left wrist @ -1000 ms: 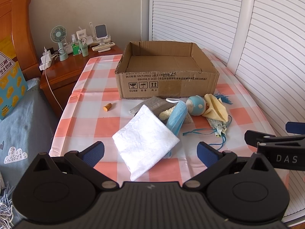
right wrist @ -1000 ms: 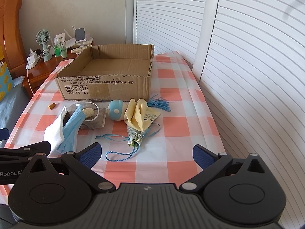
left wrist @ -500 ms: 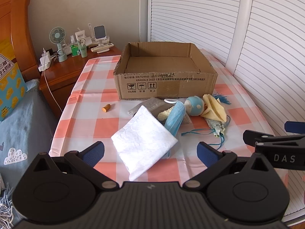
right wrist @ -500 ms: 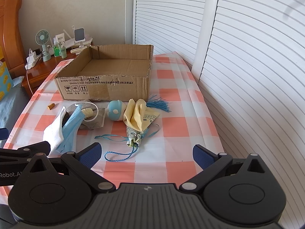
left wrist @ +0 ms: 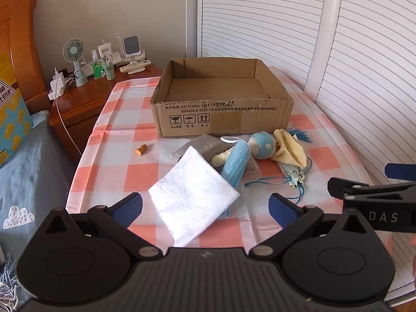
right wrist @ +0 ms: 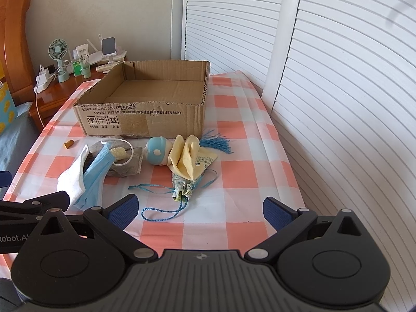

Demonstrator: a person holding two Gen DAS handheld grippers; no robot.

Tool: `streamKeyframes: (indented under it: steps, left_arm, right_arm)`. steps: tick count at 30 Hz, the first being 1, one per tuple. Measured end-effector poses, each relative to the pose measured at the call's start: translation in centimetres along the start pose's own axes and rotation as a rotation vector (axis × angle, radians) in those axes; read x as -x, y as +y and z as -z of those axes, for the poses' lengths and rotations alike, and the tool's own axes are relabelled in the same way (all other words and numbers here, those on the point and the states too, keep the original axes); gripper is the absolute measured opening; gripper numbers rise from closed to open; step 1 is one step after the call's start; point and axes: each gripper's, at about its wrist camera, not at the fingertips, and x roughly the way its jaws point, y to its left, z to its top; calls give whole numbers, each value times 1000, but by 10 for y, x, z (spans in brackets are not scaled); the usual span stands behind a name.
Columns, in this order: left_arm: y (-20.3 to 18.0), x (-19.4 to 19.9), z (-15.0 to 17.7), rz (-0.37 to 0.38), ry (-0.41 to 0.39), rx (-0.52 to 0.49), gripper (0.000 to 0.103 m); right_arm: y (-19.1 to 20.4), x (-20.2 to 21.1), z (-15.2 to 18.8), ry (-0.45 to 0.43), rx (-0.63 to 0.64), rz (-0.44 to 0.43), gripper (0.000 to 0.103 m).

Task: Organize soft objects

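Left gripper point(left wrist: 205, 206) spread wide, empty, low over white cloth point(left wrist: 193, 195) at table's near edge. Blue mask point(left wrist: 235, 162), ball point(left wrist: 262, 145), yellow cloth point(left wrist: 290, 149) clustered before cardboard box point(left wrist: 223, 115). Right gripper point(right wrist: 200, 209) spread, empty, above blue cord point(right wrist: 161, 212).

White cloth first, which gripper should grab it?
Probably the left gripper. The white cloth lies right ahead between its open jaws. The right gripper is also open, but it faces the blue cord, with the cloth off to its left.

Cardboard box point(left wrist: 223, 119) front: "GB/T29601 2013", "GB4806.9 2023"; right hand-held gripper point(left wrist: 374, 195): "DAS"; left hand-held gripper point(right wrist: 33, 208): "Robot.A"
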Motion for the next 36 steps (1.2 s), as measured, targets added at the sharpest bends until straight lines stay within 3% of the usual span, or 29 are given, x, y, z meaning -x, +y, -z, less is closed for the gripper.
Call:
streamKeyframes:
  steps: [15, 24, 36]
  left_arm:
    - [4, -10, -6, 28, -17, -22, 102]
    - [18, -22, -8, 40, -44, -45, 102]
    - [57, -44, -8, 15, -55, -88, 102]
  right_arm:
    - [2, -9, -4, -6, 6, -14, 103]
    - [1, -20, -8, -60, 61, -65, 103]
    - [-6, -56, -6, -7, 73, -67, 103]
